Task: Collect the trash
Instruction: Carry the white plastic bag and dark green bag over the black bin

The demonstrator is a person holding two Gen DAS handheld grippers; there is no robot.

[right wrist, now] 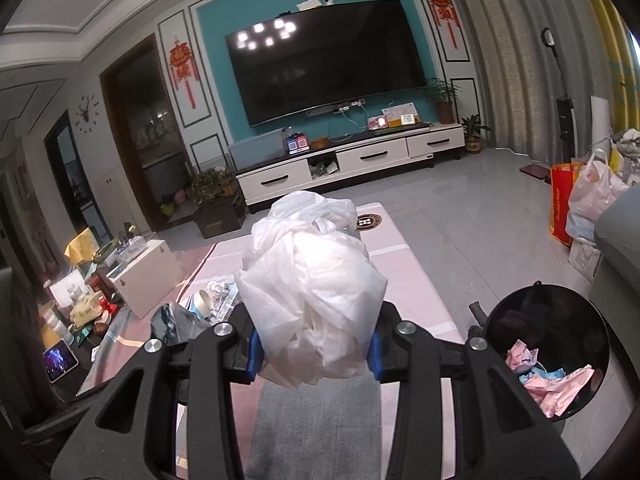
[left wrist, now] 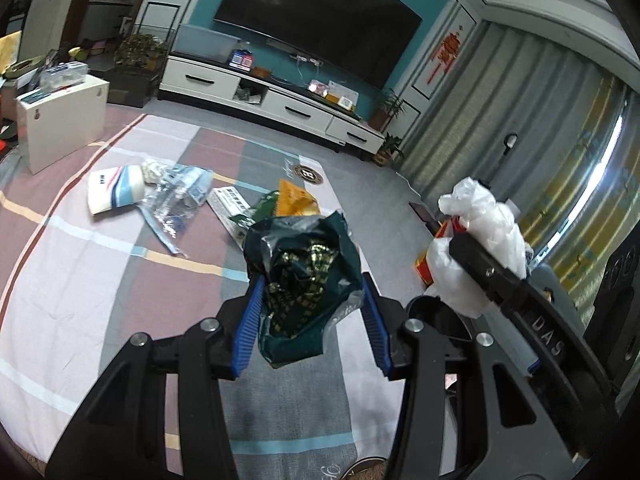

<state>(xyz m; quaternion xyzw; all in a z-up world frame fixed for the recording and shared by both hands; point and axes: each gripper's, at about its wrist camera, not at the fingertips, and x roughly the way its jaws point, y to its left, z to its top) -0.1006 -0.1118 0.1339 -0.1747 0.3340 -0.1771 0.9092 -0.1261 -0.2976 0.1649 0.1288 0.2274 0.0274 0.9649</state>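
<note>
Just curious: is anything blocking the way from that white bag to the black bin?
Nothing visible does. The right gripper holds the white bag above the cloth; the open bin, with pink wrappers inside, sits to its right.

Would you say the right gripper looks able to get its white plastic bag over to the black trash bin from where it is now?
Probably yes. The right gripper is shut on the white plastic bag, and the black trash bin stands open-topped just to its right, beside the covered surface, with nothing visible between them.
</note>
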